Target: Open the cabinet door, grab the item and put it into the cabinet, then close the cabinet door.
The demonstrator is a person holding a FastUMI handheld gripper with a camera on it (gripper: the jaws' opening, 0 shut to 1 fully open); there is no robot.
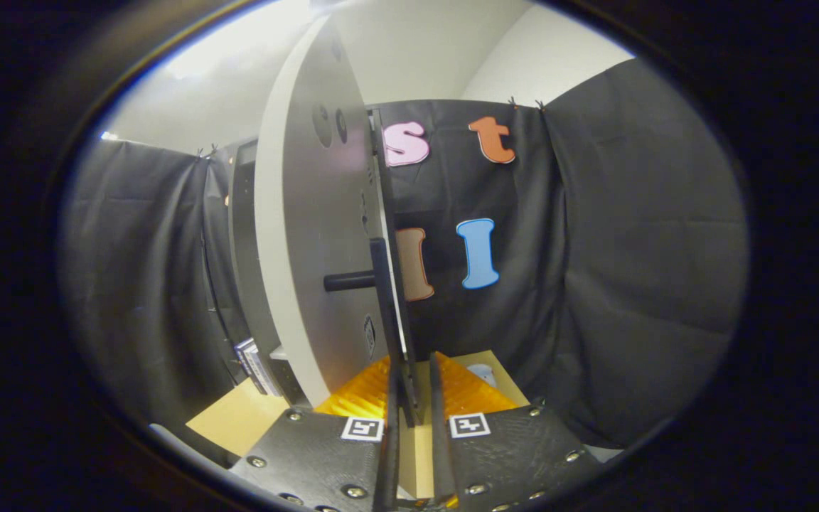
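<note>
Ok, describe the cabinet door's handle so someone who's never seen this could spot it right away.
Start at the big grey cabinet door, swung open and seen nearly edge-on, against the black cloth wall. Along its near edge runs a thin black vertical handle bar, fixed to the door by a short black peg. The bar's lower end runs down between the gripper jaws, nearly closed round it; it is the only black rod standing off that pale panel.

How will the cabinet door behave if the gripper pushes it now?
The cabinet door looks like a stiff flat panel, so it should swing rather than bend. The gripper has its fingers nearly together around the door's edge, which may slip if pushed sideways.
</note>
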